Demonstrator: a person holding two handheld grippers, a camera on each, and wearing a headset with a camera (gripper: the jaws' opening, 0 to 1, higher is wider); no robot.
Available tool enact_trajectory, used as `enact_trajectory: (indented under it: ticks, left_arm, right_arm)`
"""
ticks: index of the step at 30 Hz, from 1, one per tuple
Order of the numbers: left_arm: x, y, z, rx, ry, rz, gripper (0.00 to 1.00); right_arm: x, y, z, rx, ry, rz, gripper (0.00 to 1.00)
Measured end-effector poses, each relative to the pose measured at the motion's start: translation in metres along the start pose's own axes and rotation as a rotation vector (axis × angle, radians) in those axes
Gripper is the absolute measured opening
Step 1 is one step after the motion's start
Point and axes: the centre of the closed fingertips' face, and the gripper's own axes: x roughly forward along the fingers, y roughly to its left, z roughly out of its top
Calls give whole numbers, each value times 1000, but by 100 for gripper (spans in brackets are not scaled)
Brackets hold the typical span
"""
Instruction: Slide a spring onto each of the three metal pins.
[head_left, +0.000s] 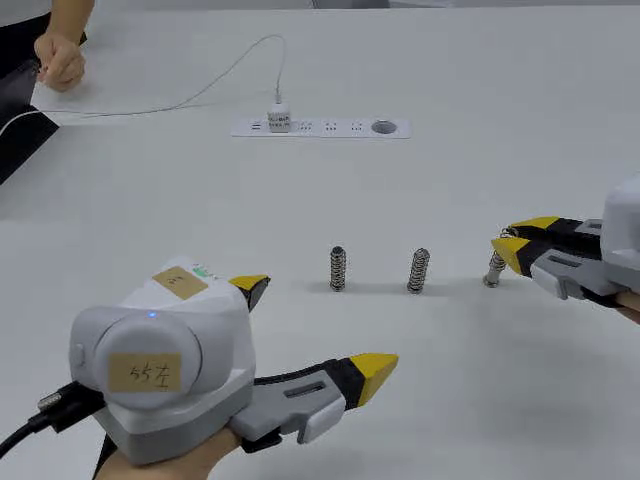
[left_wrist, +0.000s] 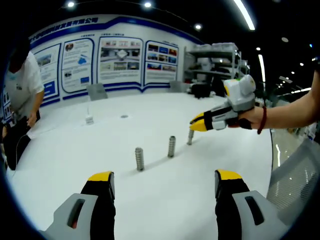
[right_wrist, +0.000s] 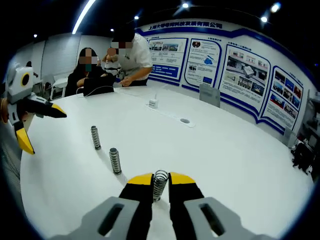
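Two metal pins stand on the white table, each with a spring on it: one (head_left: 338, 268) at the middle and one (head_left: 419, 270) to its right. A third spring (head_left: 494, 270) stands tilted further right, pinched near its top by my right gripper (head_left: 507, 242). In the right gripper view that spring (right_wrist: 160, 181) sits between the yellow-tipped jaws of the right gripper (right_wrist: 160, 186). Whether a pin is inside it I cannot tell. My left gripper (head_left: 312, 325) hovers open near the front edge, well short of the row, nothing between its fingers. In the left gripper view the left gripper (left_wrist: 165, 176) faces the three springs (left_wrist: 171, 146).
A white power strip (head_left: 320, 127) with a plug and cable lies at the back of the table. A person's hand (head_left: 60, 60) rests at the far left corner. Other people (right_wrist: 110, 60) stand at the table's far side in the right gripper view.
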Motion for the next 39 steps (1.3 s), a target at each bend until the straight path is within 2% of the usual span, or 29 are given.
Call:
enact_trajectory:
  ticks: [14, 15, 23, 29, 39]
  left_arm:
    - [1, 2, 0, 1, 3, 4, 83]
    - [1, 2, 0, 2, 6, 4, 83]
    - [1, 4, 1, 0, 2, 8, 82]
    - [0, 8, 4, 4, 0, 14, 81]
    - [-6, 16, 16, 15, -5, 23, 82]
  right_arm:
    - [7, 4, -14, 48, 33, -10, 12]
    - [7, 4, -12, 43, 22, -13, 12]
    - [6, 2, -14, 60, 35, -23, 12]
    - [-1, 3, -14, 106, 40, -25, 23]
    - [-32, 10, 9, 198, -5, -11, 46]
